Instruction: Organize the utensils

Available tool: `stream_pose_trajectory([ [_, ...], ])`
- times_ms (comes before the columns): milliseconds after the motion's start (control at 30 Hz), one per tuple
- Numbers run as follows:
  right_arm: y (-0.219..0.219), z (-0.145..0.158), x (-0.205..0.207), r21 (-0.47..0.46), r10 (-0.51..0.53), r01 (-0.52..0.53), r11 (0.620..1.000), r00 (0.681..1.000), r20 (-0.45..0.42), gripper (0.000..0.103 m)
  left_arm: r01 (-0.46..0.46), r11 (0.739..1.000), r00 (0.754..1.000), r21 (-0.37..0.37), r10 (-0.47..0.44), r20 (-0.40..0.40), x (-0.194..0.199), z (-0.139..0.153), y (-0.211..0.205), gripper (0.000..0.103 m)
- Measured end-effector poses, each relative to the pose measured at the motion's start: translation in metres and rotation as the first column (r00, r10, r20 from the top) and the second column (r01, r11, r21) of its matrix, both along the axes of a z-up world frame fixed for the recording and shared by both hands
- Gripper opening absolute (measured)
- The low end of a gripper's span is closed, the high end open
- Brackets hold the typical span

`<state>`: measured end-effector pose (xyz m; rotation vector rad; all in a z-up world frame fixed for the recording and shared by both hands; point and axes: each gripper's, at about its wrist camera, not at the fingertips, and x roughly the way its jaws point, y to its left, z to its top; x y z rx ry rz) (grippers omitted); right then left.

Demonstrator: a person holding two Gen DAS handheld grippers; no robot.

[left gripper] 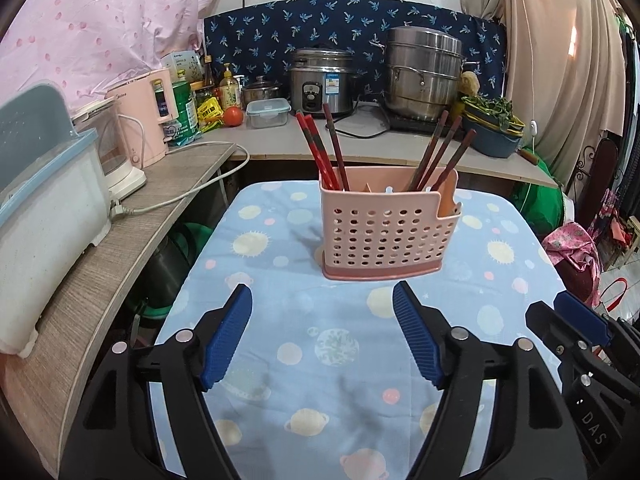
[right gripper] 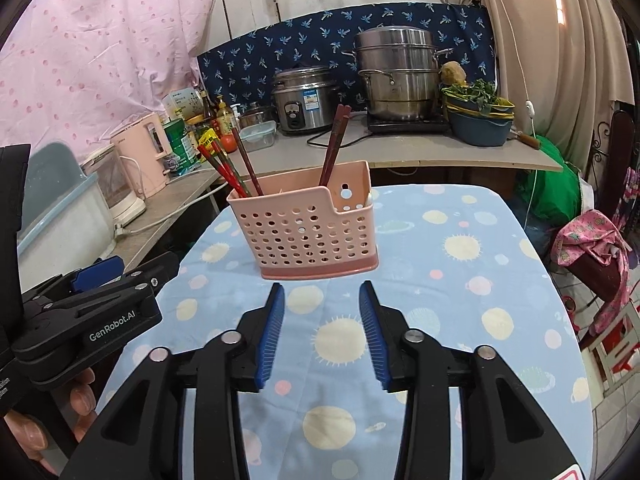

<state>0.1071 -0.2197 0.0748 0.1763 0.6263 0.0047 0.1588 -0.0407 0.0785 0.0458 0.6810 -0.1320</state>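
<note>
- A table under a pale blue planet-print cloth (left gripper: 320, 360) carries only the holder.
- The pink perforated plastic utensil holder (left gripper: 386, 232) stands upright near its far end.
- Both grippers, left gripper (left gripper: 322, 336) and right gripper (right gripper: 322, 334), hover short of it, jaws spread, empty.
- Dark red wooden chopsticks (left gripper: 332, 148) already stand in two compartments; sorting looks essentially finished.

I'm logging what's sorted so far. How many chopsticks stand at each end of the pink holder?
Chopsticks at the left end of the pink holder: 3
Chopsticks at the right end: 3
Total: 6
</note>
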Motion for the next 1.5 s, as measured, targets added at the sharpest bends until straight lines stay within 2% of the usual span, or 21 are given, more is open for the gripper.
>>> stream_pose_trajectory([
  [100, 0.002, -0.004, -0.005, -0.001, 0.002, -0.002, 1.000, 1.000, -0.011, 0.062, -0.002, 1.000, 1.000, 0.004, 0.002, -0.009, -0.004, -0.005, 0.000, 0.075],
  [233, 0.003, -0.008, -0.007, 0.000, 0.009, -0.009, 1.000, 1.000, -0.030, 0.070, 0.000, 1.000, 1.000, 0.010, 0.000, -0.012, -0.010, -0.009, 0.000, 0.079],
  [400, 0.003, -0.011, -0.010, -0.019, -0.021, 0.021, 1.000, 0.999, -0.034, 0.085, -0.008, 1.000, 1.000, 0.016, 0.009, -0.019, -0.014, -0.012, 0.000, 0.086],
  [733, 0.002, -0.014, -0.013, -0.031, -0.049, 0.047, 0.998, 0.998, -0.045, 0.088, -0.027, 0.999, 0.999, 0.029, 0.029, -0.043, -0.017, -0.022, 0.002, 0.092],
  [833, 0.002, -0.017, -0.013, -0.034, -0.051, 0.049, 0.998, 0.997, -0.052, 0.094, -0.037, 0.999, 0.998, 0.033, 0.039, -0.049, -0.018, -0.024, 0.004, 0.092],
  [1500, 0.004, -0.023, -0.013, -0.045, -0.063, 0.060, 0.997, 0.996, -0.059, 0.096, -0.057, 0.997, 0.997, 0.057, 0.060, -0.053, -0.020, -0.029, 0.006, 0.094],
])
